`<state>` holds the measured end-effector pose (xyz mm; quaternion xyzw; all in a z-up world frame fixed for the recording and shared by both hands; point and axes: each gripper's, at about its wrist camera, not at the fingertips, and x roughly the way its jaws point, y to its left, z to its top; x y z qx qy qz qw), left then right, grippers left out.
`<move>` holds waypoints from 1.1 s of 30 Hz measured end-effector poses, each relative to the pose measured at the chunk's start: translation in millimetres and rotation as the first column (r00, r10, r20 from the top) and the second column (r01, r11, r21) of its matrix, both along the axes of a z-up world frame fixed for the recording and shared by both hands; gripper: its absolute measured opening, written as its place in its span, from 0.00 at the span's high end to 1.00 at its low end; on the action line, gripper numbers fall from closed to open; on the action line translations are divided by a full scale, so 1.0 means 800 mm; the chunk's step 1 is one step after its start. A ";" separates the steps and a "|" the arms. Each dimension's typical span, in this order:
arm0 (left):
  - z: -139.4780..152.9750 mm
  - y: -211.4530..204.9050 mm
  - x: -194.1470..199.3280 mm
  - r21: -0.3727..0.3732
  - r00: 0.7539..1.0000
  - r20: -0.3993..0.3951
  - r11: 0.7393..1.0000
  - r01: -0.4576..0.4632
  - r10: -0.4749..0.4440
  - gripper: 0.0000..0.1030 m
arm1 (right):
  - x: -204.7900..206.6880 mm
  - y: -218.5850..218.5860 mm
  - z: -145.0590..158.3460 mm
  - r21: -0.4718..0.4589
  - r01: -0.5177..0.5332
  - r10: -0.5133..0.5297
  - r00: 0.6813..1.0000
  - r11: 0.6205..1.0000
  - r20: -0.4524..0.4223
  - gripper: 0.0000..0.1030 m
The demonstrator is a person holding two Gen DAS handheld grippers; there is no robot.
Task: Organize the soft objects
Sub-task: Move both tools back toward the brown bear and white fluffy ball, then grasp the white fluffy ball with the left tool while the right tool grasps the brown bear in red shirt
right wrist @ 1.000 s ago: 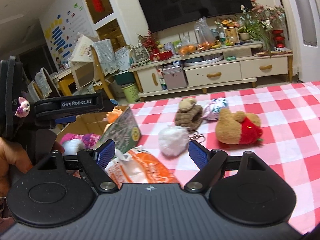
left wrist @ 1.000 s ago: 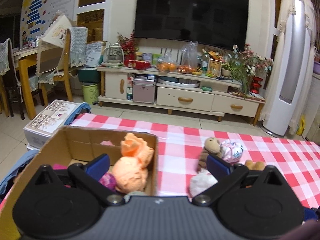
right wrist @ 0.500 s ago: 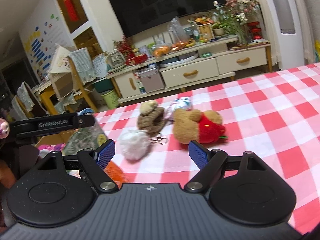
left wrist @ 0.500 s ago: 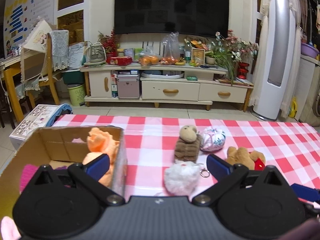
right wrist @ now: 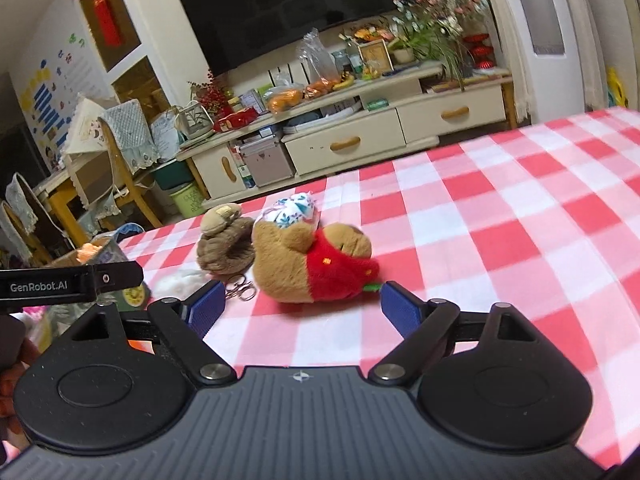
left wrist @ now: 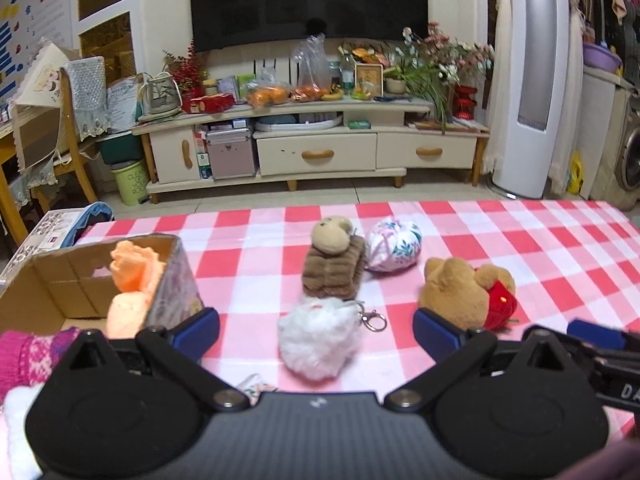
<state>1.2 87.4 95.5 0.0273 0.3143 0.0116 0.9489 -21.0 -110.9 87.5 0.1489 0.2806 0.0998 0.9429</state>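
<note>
Bear plush [right wrist: 316, 264] btwn open right jaws

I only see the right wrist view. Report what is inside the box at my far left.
Observer: The cardboard box holds orange knitted pieces piled against its right wall.
Operator: Describe the white fluff hidden behind my left finger.
Observer: It is a white pompom with a metal clasp, lying on the cloth right in front of the open left gripper.
Operator: Name anything else soft near the box.
Observer: A pink knit item shows at the left view's lower-left edge. I cannot tell whether it is inside the box.
</note>
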 end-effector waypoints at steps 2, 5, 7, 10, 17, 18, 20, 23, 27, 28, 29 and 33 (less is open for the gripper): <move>-0.004 -0.005 0.005 0.016 1.000 -0.009 1.000 0.003 -0.003 0.01 | 0.011 0.001 -0.004 -0.022 -0.019 0.019 1.000 1.000 0.009 0.00; -0.010 -0.012 0.015 0.041 0.999 -0.034 0.999 -0.003 0.004 0.01 | 0.026 0.003 -0.007 -0.056 -0.049 0.050 0.999 0.997 0.021 0.00; -0.012 -0.015 0.022 0.038 0.999 -0.048 0.999 -0.003 0.004 0.01 | 0.034 0.004 -0.008 -0.077 -0.065 0.068 0.997 0.995 0.030 0.00; -0.018 -0.022 0.034 0.062 0.997 -0.076 0.998 -0.007 0.011 0.01 | 0.046 0.007 -0.007 -0.128 -0.112 0.118 0.992 0.986 0.045 0.00; -0.028 -0.016 0.064 0.051 0.988 -0.144 0.998 -0.042 0.049 0.01 | 0.068 0.010 -0.005 -0.278 -0.260 0.281 0.959 0.925 0.040 0.00; -0.030 -0.015 0.067 0.046 0.987 -0.153 0.998 -0.051 0.057 0.01 | 0.072 0.012 -0.006 -0.299 -0.275 0.300 0.953 0.914 0.041 0.00; -0.034 -0.015 0.073 0.038 0.984 -0.166 0.998 -0.060 0.065 0.01 | 0.077 0.017 -0.005 -0.342 -0.309 0.342 0.939 0.888 0.039 0.00; -0.037 -0.019 0.079 0.032 0.982 -0.177 0.997 -0.067 0.072 0.01 | 0.085 0.030 -0.008 -0.408 -0.351 0.392 0.920 0.843 0.020 0.00; -0.044 -0.021 0.088 0.036 0.972 -0.220 0.996 -0.081 0.087 0.01 | 0.092 0.042 -0.014 -0.499 -0.363 0.416 0.909 0.787 -0.005 0.00; -0.047 -0.021 0.090 0.043 0.969 -0.228 0.996 -0.083 0.091 0.02 | 0.095 0.044 -0.017 -0.510 -0.366 0.420 0.907 0.779 -0.009 0.00; -0.050 -0.020 0.091 0.053 0.967 -0.236 0.994 -0.090 0.100 0.02 | 0.096 0.044 -0.017 -0.518 -0.368 0.425 0.905 0.772 -0.010 0.00; -0.061 -0.019 0.097 0.073 0.961 -0.249 0.992 -0.104 0.119 0.07 | 0.101 0.046 -0.018 -0.537 -0.367 0.431 0.902 0.760 -0.006 0.00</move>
